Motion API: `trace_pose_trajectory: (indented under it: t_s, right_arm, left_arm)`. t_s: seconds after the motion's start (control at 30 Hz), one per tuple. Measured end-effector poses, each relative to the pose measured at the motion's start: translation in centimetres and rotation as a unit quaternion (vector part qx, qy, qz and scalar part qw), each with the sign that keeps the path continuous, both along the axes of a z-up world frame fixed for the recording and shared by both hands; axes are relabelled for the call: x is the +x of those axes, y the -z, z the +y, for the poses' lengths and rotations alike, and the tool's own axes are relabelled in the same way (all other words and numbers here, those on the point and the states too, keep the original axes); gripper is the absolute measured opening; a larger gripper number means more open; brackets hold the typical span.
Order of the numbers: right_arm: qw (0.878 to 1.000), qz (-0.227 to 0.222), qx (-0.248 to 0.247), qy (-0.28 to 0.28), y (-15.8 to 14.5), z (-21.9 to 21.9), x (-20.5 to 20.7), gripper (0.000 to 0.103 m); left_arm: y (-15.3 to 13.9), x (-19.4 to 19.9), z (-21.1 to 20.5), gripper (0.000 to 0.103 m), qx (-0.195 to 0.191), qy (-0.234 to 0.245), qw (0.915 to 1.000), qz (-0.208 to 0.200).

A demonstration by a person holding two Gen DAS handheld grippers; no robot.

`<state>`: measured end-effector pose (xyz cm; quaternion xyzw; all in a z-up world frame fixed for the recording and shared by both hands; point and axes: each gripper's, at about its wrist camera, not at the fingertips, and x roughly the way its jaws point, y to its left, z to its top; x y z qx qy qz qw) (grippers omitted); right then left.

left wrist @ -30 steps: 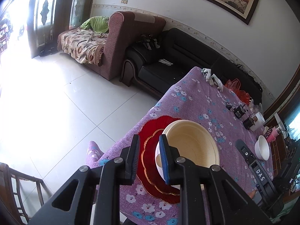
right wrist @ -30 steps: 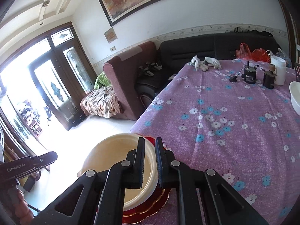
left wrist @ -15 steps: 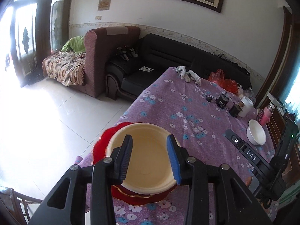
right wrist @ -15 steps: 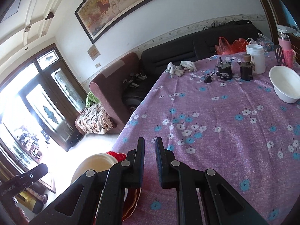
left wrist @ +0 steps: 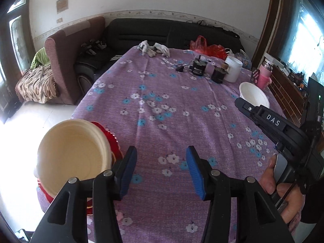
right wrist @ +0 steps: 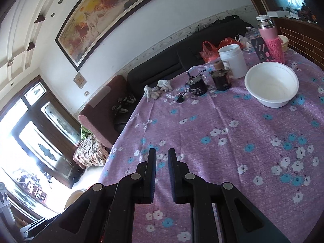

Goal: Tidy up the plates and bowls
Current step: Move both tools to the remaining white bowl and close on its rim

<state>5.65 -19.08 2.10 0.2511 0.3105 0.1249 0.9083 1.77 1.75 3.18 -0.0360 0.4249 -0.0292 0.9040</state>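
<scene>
A cream bowl sits on a red plate at the table's near left corner; its rim just shows in the right wrist view. A white bowl stands at the far right of the table, also in the right wrist view. My left gripper is open and empty, hovering over the purple cloth to the right of the cream bowl. My right gripper is nearly closed with a narrow gap, empty, above the cloth and pointing toward the white bowl. The right gripper's body shows in the left wrist view.
Purple flowered tablecloth covers the table. At the far end stand a white jar, two dark jars, a pink flask, gloves and red bags. Sofas lie beyond the far edge.
My left gripper let go of the cream bowl, opened wide and swung right over the cloth. My right gripper moved away from the cream bowl toward the white bowl.
</scene>
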Motion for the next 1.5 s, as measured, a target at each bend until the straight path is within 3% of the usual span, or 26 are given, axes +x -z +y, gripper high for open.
trace_pose_trajectory:
  t_s: [0.47, 0.73, 0.93, 1.2, 1.3, 1.5]
  right_arm:
    - [0.995, -0.009, -0.029, 0.096, -1.2, -13.3, 0.6, 0.013]
    - [0.987, -0.016, -0.031, 0.157, -2.5, -20.3, 1.9, 0.013]
    - [0.978, -0.013, 0.004, 0.206, -1.9, -25.4, 1.4, 0.017]
    - [0.978, 0.028, 0.067, 0.194, 0.5, -28.2, 3.1, 0.017]
    - [0.981, 0.057, 0.093, 0.162, 1.4, -28.6, 5.1, 0.017]
    - [0.980, 0.097, 0.098, 0.146, 1.4, -29.5, 9.1, 0.017]
  left_arm:
    - [2.3, 5.8, -10.9, 0.054, 0.005, 0.090, 0.9946, 0.052]
    - [2.8, 11.0, -14.6, 0.054, -0.007, 0.097, 0.9933, 0.063]
    - [2.9, 14.5, -16.2, 0.054, -0.028, 0.098, 0.9927, 0.066]
    - [4.0, 21.1, -19.2, 0.055, -0.059, 0.112, 0.9866, 0.102]
    - [4.7, 24.0, -20.4, 0.055, -0.076, 0.113, 0.9836, 0.118]
    - [6.3, 27.3, -22.6, 0.055, -0.093, 0.101, 0.9815, 0.133]
